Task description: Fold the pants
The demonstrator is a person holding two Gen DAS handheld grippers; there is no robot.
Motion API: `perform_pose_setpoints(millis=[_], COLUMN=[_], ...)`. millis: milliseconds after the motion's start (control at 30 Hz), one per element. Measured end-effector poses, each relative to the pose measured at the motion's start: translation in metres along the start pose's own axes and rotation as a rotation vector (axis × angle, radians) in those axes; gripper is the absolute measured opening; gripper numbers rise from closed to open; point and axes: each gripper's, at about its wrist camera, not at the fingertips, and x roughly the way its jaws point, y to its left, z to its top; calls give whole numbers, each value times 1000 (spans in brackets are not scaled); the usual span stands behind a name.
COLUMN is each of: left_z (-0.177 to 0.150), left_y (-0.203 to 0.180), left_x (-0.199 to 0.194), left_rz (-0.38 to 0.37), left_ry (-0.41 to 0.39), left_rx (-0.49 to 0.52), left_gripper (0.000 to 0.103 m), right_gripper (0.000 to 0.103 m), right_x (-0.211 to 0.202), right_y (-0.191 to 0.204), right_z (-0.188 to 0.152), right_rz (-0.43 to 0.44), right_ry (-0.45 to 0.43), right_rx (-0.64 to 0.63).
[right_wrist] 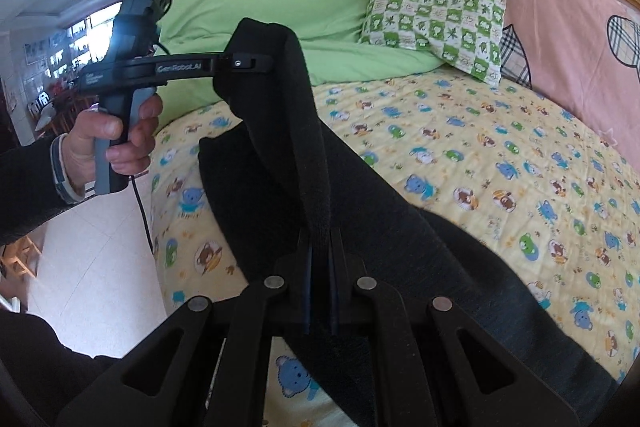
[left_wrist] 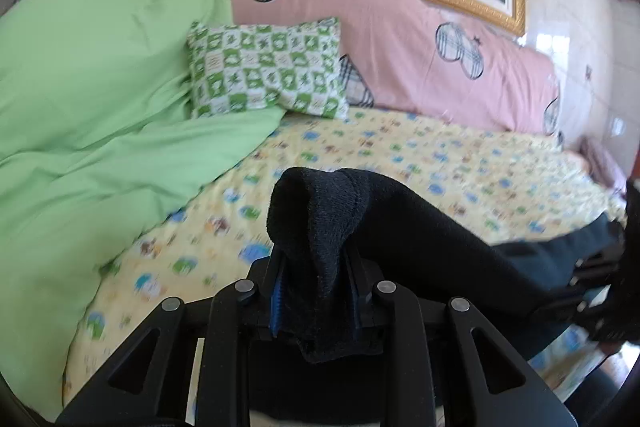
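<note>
Above the bed (right_wrist: 480, 155), pants (right_wrist: 360, 227) hang from both grippers: left (left_wrist: 316, 291) clenches bunched cloth at 12 o'clock, right (right_wrist: 320, 275) pinches an edge. Thin right pinch might slip, dropping that corner and skewing the fold

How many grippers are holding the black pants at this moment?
2. The left gripper is clamped on a bunched end of the black fleece pants, lifted above the bed; the right gripper is clamped on another edge, nearer.
</note>
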Motion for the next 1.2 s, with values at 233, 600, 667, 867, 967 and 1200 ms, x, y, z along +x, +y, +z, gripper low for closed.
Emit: perform_pose_setpoints(millis=[233, 600, 667, 867, 967, 1200], left_z=[-9, 32, 24, -14, -34, -51], left_y=[1, -18, -10, -1, 3, 14], left_x=[9, 42, 42, 15, 9, -22], left_rz=[58, 117, 123, 212, 221, 204], left_ry=[-19, -100, -69, -28, 40, 130], left_rx=[32, 153, 117, 112, 111, -41], left_gripper=[26, 35, 38, 66, 69, 80], right_gripper=[7, 7, 7, 7, 7, 18], right_x=[2, -10, -5, 4, 7, 12], right_y=[8, 2, 5, 18, 17, 23], right_z=[-6, 14, 13, 4, -1, -6], right_rz=[29, -79, -89, -67, -43, 17], right_ry=[23, -87, -66, -16, 12, 80], right_rx=[-32, -47, -74, -153, -151, -147])
